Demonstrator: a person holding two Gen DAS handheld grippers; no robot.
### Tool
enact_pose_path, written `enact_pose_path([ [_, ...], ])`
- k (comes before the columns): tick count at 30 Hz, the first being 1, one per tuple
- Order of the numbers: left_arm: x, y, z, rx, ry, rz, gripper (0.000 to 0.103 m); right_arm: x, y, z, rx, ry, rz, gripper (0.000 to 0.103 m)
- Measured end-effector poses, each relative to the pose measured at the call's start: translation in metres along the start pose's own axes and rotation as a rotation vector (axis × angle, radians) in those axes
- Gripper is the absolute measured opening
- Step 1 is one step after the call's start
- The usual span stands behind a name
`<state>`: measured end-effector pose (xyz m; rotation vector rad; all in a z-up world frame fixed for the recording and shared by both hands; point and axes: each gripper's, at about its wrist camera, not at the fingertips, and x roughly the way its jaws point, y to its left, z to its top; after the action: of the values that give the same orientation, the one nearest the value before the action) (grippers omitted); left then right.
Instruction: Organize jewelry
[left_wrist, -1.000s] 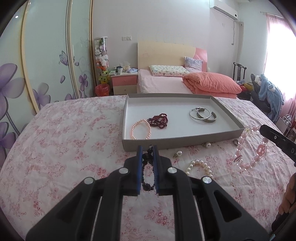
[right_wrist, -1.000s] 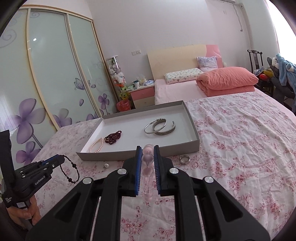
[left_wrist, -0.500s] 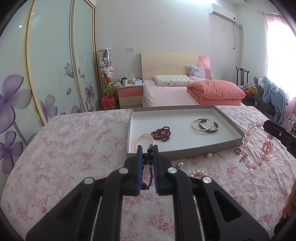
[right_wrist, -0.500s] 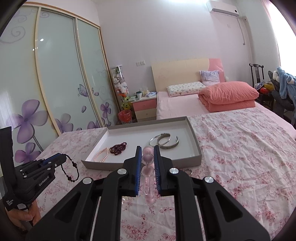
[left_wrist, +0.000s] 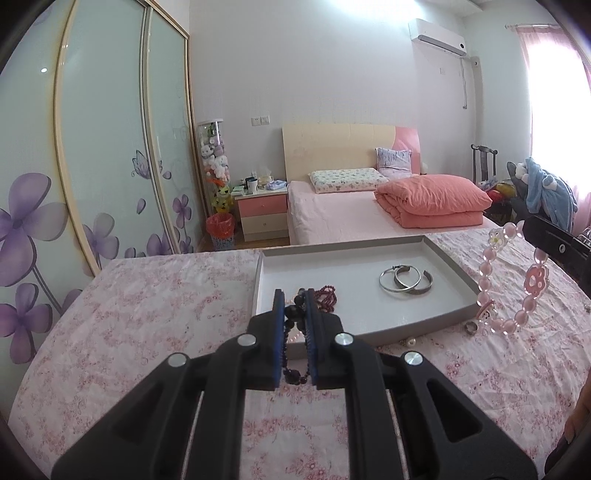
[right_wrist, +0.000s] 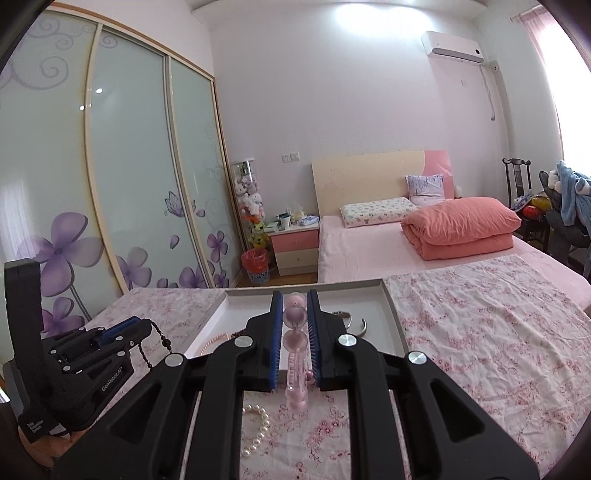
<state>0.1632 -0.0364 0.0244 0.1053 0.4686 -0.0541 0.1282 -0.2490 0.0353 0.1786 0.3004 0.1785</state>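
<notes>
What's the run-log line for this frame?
left gripper: shut on dark bead bracelet | right gripper: shut on pink bead bracelet | both lifted near tray | pearl bracelet: on bedspread

Daylight pours in from the window (left_wrist: 554, 122) at the right edge of both views and blows it out to flat white, washing the nearby wall pale. The room is bright and evenly lit, with a pinkish cast. Small ceiling-light reflections glint on the frosted wardrobe doors (right_wrist: 125, 177). Shadows are soft, faint under the grey tray (left_wrist: 458, 280). Fisheye distortion bows the wardrobe frames, and dark vignetting fills the corners. The near black gripper bodies look slightly soft; the bed (right_wrist: 373, 254) stays fairly sharp.
</notes>
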Motion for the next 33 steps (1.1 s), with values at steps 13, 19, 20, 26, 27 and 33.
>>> enact_pose_path([
  [13,0.022,-0.001,0.027,-0.019,-0.022,-0.007,0.012,0.022,0.000,0.024,-0.008,-0.036,-0.004,0.014],
  [19,0.051,-0.003,0.043,-0.020,-0.019,-0.009,0.012,0.052,-0.002,0.034,-0.001,-0.022,-0.006,0.014],
  [20,0.057,-0.004,0.045,-0.020,-0.017,-0.008,0.012,0.059,-0.002,0.035,0.000,-0.017,-0.008,0.014],
  [26,0.097,-0.009,0.053,-0.026,0.007,-0.023,0.012,0.102,-0.010,0.029,0.017,0.047,-0.010,0.014],
  [27,0.107,-0.012,0.053,-0.025,0.018,-0.026,0.012,0.111,-0.012,0.026,0.023,0.064,-0.010,0.014],
  [33,0.148,-0.019,0.045,-0.018,0.069,-0.036,0.012,0.152,-0.023,0.010,0.056,0.145,-0.016,0.014],
])
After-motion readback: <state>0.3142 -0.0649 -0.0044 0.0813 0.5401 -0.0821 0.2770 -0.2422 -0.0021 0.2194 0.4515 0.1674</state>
